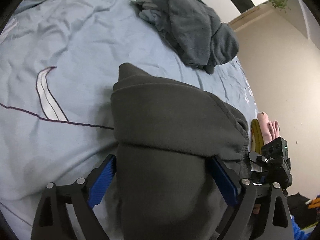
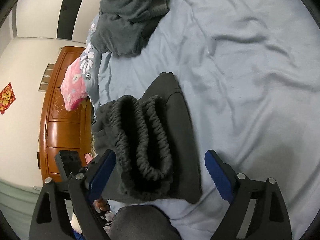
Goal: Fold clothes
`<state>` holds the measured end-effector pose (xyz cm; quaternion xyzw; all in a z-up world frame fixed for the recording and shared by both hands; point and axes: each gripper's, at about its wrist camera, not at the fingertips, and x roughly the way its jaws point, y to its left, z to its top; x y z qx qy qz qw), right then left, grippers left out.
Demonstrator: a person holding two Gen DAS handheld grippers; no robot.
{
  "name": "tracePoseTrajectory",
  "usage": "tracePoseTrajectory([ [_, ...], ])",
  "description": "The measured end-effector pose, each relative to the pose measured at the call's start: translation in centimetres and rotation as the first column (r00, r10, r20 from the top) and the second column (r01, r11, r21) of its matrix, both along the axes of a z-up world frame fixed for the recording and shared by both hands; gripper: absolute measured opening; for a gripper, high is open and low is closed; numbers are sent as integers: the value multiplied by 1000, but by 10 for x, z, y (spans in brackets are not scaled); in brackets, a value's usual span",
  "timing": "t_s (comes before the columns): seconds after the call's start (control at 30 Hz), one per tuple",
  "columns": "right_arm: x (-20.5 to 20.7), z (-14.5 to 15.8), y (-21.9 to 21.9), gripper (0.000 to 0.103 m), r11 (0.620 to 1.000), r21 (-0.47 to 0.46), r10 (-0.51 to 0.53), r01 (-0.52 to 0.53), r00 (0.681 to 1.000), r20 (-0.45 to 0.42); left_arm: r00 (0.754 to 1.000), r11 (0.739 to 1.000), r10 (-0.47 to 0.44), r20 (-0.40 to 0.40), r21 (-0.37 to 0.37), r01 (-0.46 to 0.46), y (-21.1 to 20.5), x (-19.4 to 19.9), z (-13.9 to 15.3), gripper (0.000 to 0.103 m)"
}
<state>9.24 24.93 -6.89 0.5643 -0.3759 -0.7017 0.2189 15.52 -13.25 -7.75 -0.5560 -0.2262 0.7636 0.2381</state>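
**A:** Dark grey sweatpants — where do they lie, and which way do they run?

**B:** On the pale blue bedsheet, folded into a thick bundle near the bed's edge. In the right wrist view the long axis runs away from the camera up the bed, and the gathered elastic waistband faces the lens, doubled into two ruffled loops.

**A:** How does the cloth look?

**B:** Heavy, matte charcoal fleece, with smooth layered folds in the left wrist view and one corner poking up at the far end.

**A:** And the grippers?

**B:** The left gripper has its blue pads spread wide, with dark cloth filling the gap between them; I cannot tell whether they press on it. The right gripper stands wide apart too, its fingers on either side of the waistband end, clamped on nothing.

**A:** Any writing or brand?

**B:** None legible on the sweatpants. The sheet bears a thin dark line drawing. A red decoration hangs on the wall, its marks too small to read.

**A:** What else is there?

**B:** A heap of grey-green clothes farther up the bed, well apart from the bundle, and a wooden dresser beside the bed.
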Motion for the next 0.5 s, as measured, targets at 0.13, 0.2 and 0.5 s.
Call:
tracePoseTrajectory([
  [0.13, -12, -9, -8, 93, 999, 18, 29, -29, 999, 24, 1000, 1000, 7, 29, 20, -8, 0, -5, -9, 100],
  [0.2, -17, -14, -11, 100, 999, 13, 41, -41, 998, 45, 999, 999, 14, 43, 31, -16, -1, -4, -14, 102],
  [0.5, -28, -25, -22, 100, 995, -5, 101, -101, 993, 64, 993, 995, 38, 111, 83, -47, -9, -1, -32, 103],
])
